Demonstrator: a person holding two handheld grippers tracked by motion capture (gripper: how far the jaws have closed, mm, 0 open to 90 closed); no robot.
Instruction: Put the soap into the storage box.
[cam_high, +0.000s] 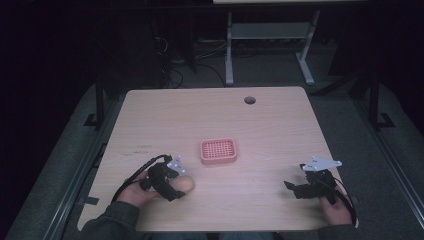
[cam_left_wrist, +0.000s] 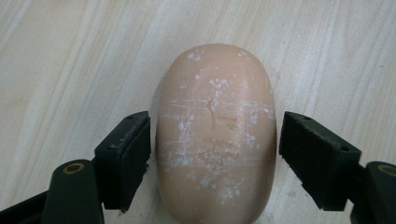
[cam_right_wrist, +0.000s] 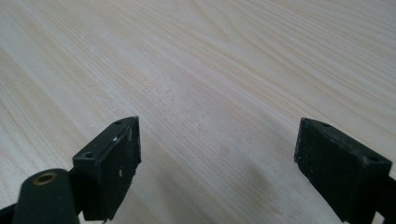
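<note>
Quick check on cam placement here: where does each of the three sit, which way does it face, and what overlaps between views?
High view: fixed above the person's side, facing forward and down on the table; both forearms, left gripper and right gripper show.
Left gripper view: rides the left gripper, looking down its jaws at the soap bar; pads flank it with slight gaps.
Right gripper view: rides the right gripper, facing bare tabletop between open jaws.
Shared: the soap bar shows in the high and left gripper views.
</note>
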